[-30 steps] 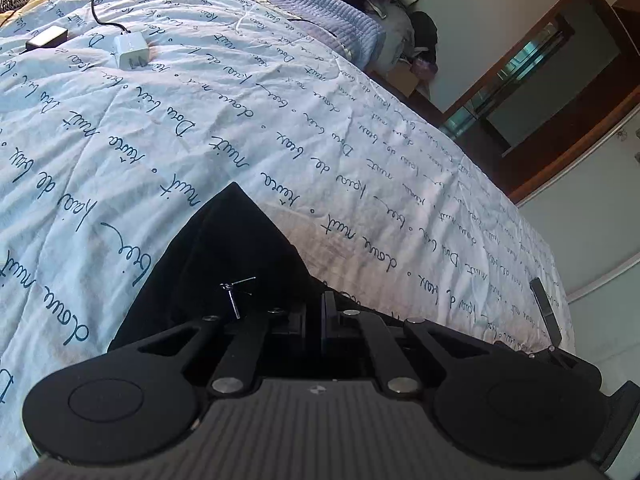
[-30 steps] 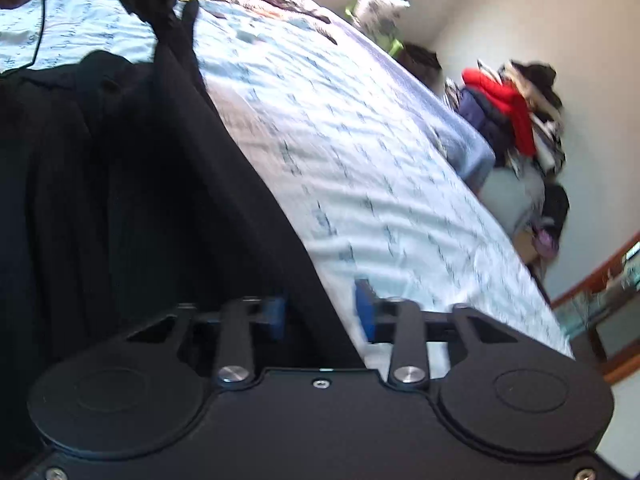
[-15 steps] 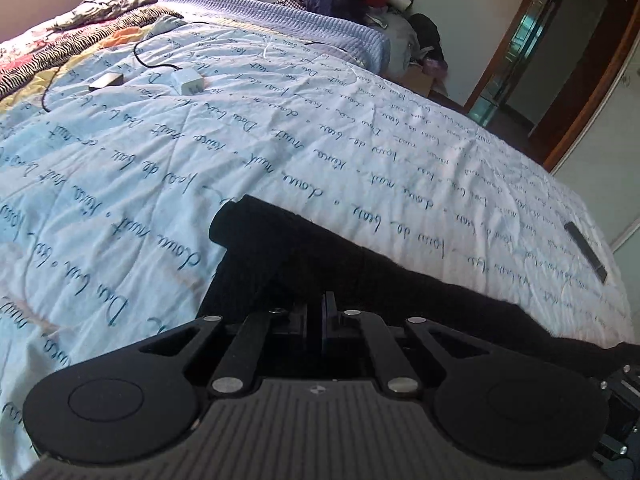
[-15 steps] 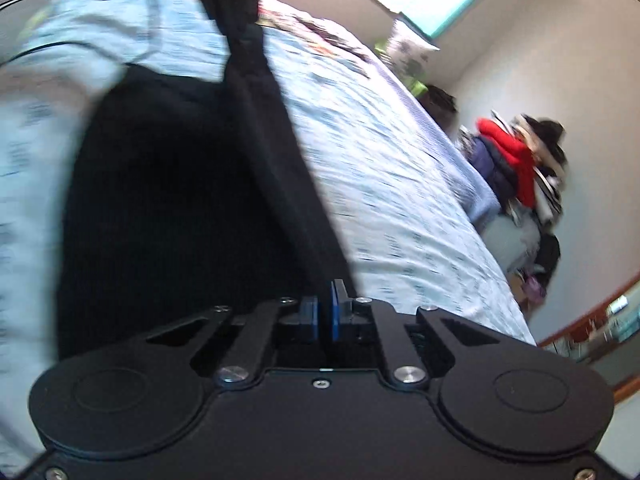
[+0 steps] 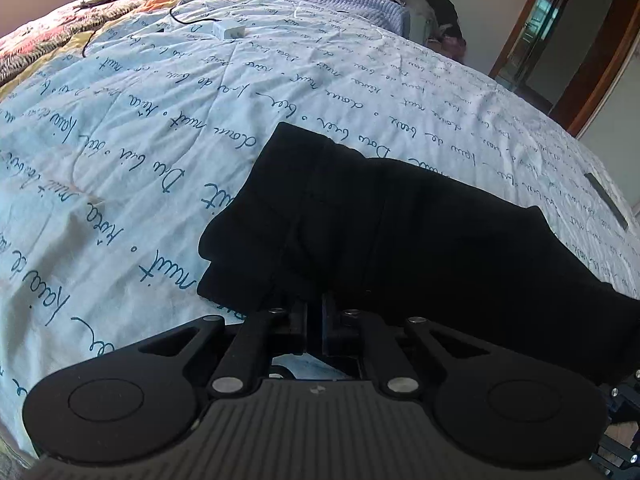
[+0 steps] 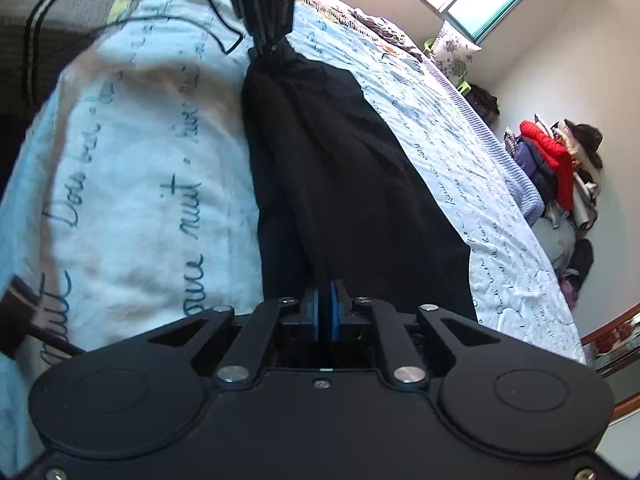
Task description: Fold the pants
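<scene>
Your pants [image 5: 400,224] lie on the bed [image 5: 160,128], already doubled into a long strip. Both hand-held grippers, left [image 5: 314,312] and right [image 6: 324,312], are clenched on its near edge; a cross fold remains.

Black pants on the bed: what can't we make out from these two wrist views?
- Left wrist view: the black fabric pants run off the right edge; the left hand-held gripper covers their near hem.
- Right wrist view: the right hand-held gripper hides the grasped edge.
- Pale blue script-printed bedspread: small white box too small to identify.
</scene>
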Motion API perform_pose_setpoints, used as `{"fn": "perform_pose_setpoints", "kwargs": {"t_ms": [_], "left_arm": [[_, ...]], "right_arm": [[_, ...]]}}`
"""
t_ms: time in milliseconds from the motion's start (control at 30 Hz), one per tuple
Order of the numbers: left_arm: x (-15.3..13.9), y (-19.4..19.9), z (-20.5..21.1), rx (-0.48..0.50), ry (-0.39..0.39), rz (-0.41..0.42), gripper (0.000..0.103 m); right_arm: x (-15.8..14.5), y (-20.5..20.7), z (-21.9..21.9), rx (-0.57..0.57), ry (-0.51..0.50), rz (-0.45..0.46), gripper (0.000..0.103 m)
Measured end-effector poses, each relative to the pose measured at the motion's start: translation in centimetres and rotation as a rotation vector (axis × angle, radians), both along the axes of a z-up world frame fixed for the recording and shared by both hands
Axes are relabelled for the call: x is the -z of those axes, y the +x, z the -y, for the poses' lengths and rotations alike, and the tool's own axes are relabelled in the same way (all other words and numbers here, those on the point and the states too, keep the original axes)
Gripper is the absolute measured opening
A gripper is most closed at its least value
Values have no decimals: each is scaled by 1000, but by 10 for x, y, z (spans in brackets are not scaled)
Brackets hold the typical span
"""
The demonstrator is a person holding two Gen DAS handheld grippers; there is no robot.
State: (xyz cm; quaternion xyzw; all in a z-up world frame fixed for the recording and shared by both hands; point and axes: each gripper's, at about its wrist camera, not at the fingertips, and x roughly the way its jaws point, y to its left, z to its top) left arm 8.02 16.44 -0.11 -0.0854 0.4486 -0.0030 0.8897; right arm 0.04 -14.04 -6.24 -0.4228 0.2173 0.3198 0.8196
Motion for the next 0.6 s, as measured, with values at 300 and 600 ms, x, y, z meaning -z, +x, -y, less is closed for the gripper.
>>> {"fn": "perform_pose_setpoints", "kwargs": {"t_ms": [300,600], "left_arm": [[-38,-37,32,-65,274,146,52],[-33,-48,164,366,200,167,63]], "right_arm": [[-27,-38,53,203,154,4,10],[-18,-55,135,521,226,-164,10]]}}
